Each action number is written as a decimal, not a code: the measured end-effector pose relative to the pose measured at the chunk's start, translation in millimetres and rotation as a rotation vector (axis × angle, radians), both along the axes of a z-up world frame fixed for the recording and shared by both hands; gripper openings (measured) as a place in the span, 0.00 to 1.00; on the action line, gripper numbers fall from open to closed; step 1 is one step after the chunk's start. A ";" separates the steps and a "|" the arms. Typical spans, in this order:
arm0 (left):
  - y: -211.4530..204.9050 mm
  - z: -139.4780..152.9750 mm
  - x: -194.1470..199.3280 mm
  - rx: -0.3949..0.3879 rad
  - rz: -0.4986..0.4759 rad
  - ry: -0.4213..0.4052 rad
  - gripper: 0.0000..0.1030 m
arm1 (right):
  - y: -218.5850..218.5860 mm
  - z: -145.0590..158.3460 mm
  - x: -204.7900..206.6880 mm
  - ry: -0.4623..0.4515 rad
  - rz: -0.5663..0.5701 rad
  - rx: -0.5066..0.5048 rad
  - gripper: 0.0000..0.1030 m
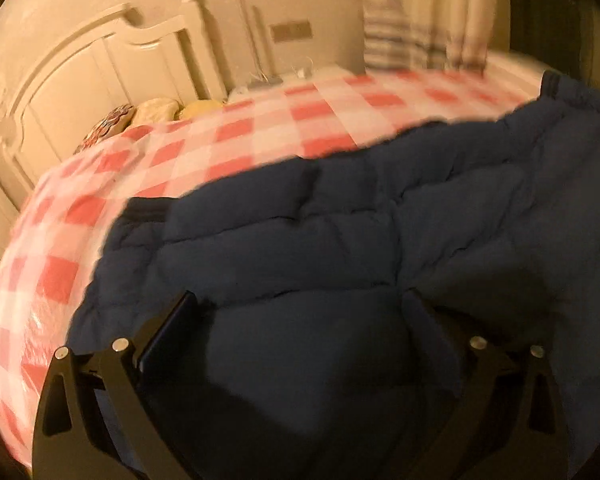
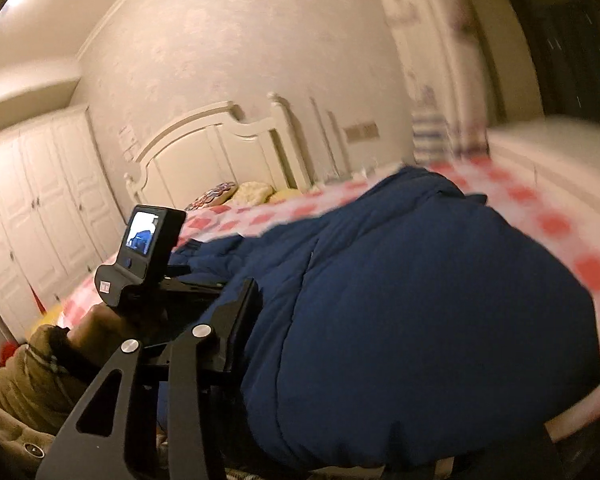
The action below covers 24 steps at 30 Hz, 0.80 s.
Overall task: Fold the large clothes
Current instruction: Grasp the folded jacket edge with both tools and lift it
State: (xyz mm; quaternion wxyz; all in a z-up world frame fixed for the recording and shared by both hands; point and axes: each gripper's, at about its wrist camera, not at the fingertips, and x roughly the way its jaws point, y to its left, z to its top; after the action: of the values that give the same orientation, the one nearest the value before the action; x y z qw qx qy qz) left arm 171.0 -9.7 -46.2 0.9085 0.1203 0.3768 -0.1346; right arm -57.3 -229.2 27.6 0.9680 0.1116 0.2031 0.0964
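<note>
The jacket, a dark blue quilted one, lies spread across a bed covered in a red and white checked sheet. In the left wrist view it fills the lower and right part of the picture, its puffed panels running away toward a striped cuff at the far right edge. The left gripper hangs over the near part of the jacket with its two black fingers wide apart; blue cloth lies between them, but whether the pads press on it cannot be told. Beyond the bed stand a cream headboard and a few pillows.

In the right wrist view the jacket bulges up in a big rounded heap on the near side of the bed. The right gripper shows only one black finger, pushed against the cloth; the other is hidden behind the heap, so the jaws seem to be pinching a thick fold of the jacket. To the left, the person's left hand, in a beige sleeve, holds the other gripper with its small lit screen. White wardrobe doors line the left wall.
</note>
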 end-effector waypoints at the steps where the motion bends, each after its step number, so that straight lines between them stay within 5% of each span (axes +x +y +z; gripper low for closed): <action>1: 19.7 10.5 -6.9 -0.069 0.011 -0.017 0.95 | 11.1 9.8 2.1 -0.016 0.013 -0.043 0.56; 5: 106.9 49.8 -25.7 -0.288 0.116 -0.106 0.95 | 83.6 49.9 17.3 -0.101 0.098 -0.252 0.56; 8: 178.6 79.0 -35.6 -0.347 0.223 -0.183 0.95 | 157.5 58.2 35.5 -0.137 0.178 -0.439 0.56; 11: 238.1 104.0 -48.3 -0.388 0.305 -0.247 0.96 | 242.5 39.9 56.6 -0.102 0.286 -0.650 0.56; 14: 277.4 118.6 -67.8 -0.404 0.349 -0.292 0.97 | 318.7 -14.4 76.5 0.040 0.439 -0.836 0.56; 15: 283.5 121.4 -73.4 -0.395 0.344 -0.297 0.97 | 336.7 -35.5 80.5 0.068 0.472 -0.903 0.57; 17: 286.4 124.8 -79.2 -0.368 0.313 -0.291 0.97 | 368.1 -67.2 71.4 -0.028 0.419 -1.115 0.61; 24: 191.1 144.6 -35.0 -0.175 -0.020 -0.193 0.97 | 366.9 -76.7 65.2 -0.073 0.385 -1.152 0.64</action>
State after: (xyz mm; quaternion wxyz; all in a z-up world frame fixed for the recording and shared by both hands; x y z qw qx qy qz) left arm 136.0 181.3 98.5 0.9462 0.0568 0.2730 -0.1639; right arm 7.9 137.7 -49.1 0.8441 -0.4724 0.2058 0.1480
